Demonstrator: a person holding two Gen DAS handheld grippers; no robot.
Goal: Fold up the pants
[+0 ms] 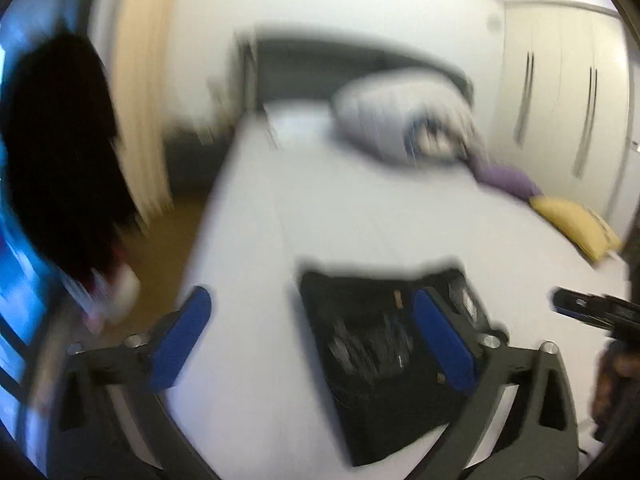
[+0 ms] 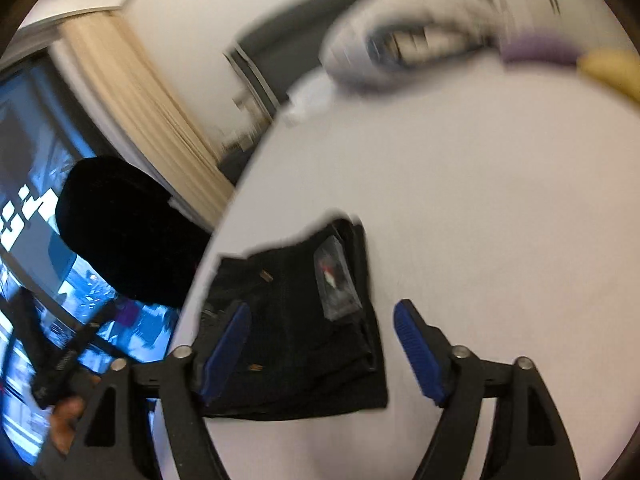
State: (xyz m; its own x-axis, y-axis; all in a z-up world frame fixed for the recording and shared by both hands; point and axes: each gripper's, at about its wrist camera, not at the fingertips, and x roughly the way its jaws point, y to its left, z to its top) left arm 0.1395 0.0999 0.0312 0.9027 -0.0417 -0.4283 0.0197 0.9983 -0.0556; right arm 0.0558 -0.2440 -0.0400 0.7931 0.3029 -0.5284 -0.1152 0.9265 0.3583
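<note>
The black pants [image 1: 372, 360] lie folded into a compact rectangle on the white bed [image 1: 360, 220], near its front edge. In the blurred left wrist view my left gripper [image 1: 316, 340] is open wide, its blue pads [image 1: 192, 336] holding nothing; the right pad overlaps the pants in the picture. In the right wrist view the pants [image 2: 296, 320] show a tag on top. My right gripper [image 2: 320, 352] hovers open over their near edge, pads apart from the cloth. The right gripper [image 1: 592, 312] also shows at the left view's right edge.
A rolled white duvet [image 1: 400, 120], a purple cushion [image 1: 508, 178] and a yellow one [image 1: 572, 220] lie at the bed's far right. White wardrobe doors [image 1: 560, 100] stand behind. A beige curtain [image 1: 140, 100] and a dark shape [image 1: 60, 152] are left of the bed.
</note>
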